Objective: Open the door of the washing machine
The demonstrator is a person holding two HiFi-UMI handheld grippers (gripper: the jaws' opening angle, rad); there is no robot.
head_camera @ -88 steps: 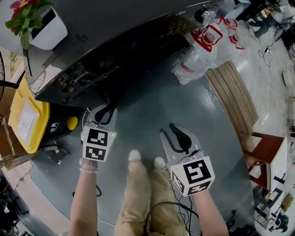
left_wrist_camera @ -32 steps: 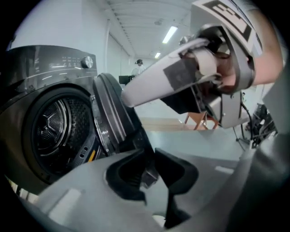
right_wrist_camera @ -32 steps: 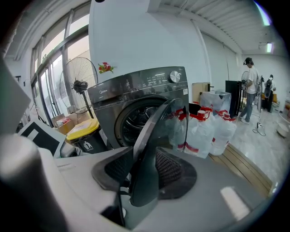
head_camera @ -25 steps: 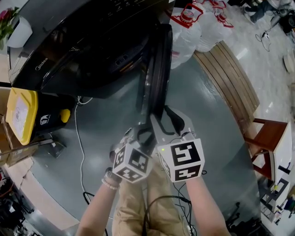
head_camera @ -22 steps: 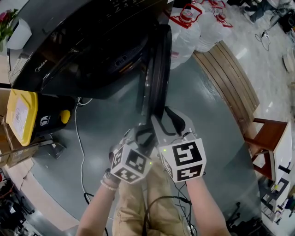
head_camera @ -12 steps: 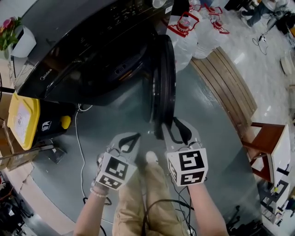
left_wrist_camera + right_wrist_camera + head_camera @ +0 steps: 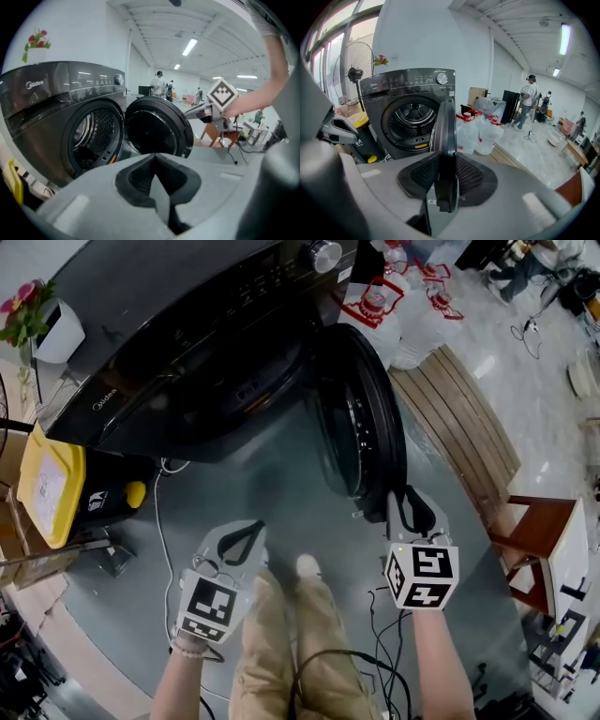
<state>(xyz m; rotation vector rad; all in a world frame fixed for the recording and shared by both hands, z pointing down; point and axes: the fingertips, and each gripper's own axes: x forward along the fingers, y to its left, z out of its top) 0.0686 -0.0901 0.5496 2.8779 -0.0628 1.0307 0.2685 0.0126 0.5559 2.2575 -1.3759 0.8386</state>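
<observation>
The door (image 7: 361, 418) stands swung wide from the washing machine (image 7: 187, 343), its rim edge-on inside my right gripper (image 7: 405, 507), whose jaws have just been closing and now pinch it. My left gripper (image 7: 248, 535) hangs well apart, jaws together, empty

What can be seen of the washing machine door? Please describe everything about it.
The washing machine door is round, dark and glossy, with a thick rim around a dark window, plastic and glass by its look. It is swung wide open, hinged beside the drum opening. The right gripper, whose jaws have just been closing, grips its free edge, pads on both faces.
</observation>
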